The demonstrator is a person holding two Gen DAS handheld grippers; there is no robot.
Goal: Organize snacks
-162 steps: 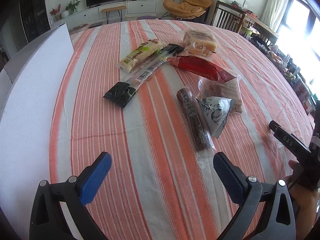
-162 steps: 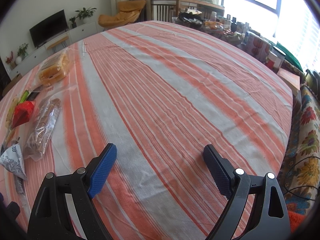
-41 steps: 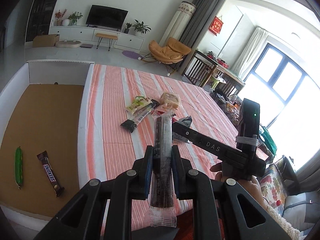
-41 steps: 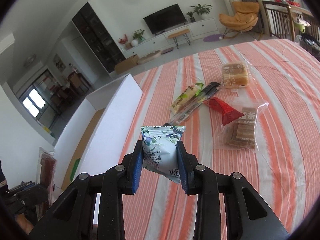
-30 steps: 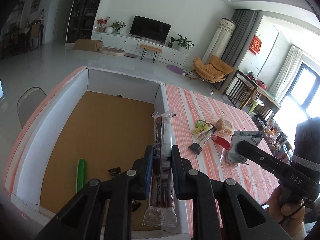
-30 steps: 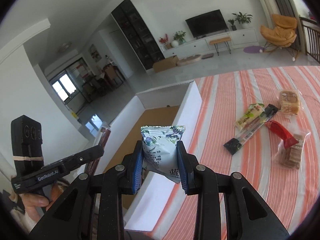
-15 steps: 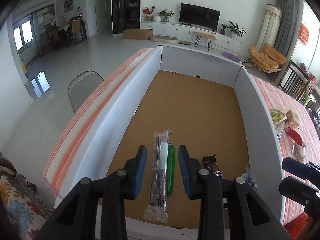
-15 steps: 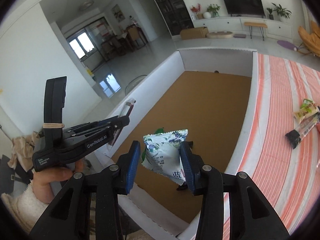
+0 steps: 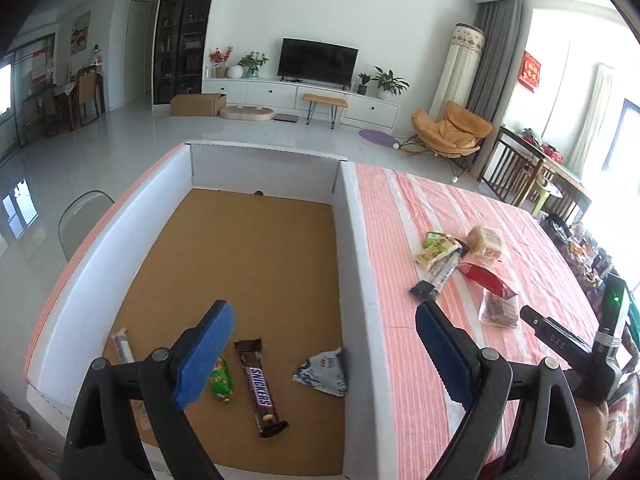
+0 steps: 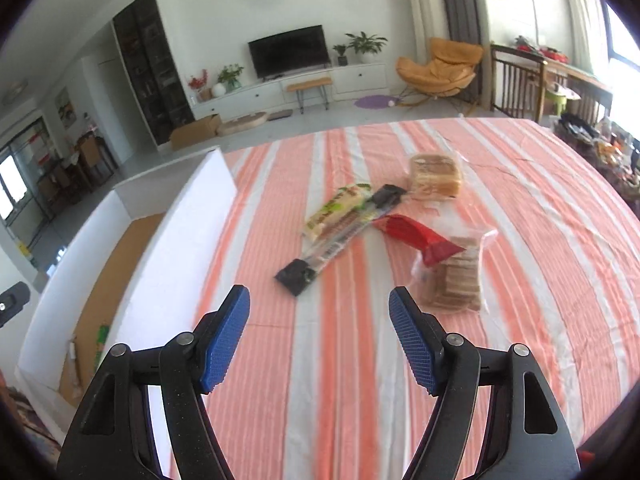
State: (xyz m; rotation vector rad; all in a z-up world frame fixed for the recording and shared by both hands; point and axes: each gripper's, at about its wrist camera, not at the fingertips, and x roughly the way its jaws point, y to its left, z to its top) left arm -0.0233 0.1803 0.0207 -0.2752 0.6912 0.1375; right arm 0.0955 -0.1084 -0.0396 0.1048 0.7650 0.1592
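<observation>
Both dropped snacks now lie in the box (image 9: 356,264); both grippers' jaws just opened, empty.

Striped table (image 10: 520,240) bearing white box (image 9: 356,264) and snack packets (image 10: 352,216).

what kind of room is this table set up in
Most likely a home living and dining room: a flat-screen TV on a low white cabinet, an orange lounge chair, and a big table under a striped cloth with snacks on it.
</observation>
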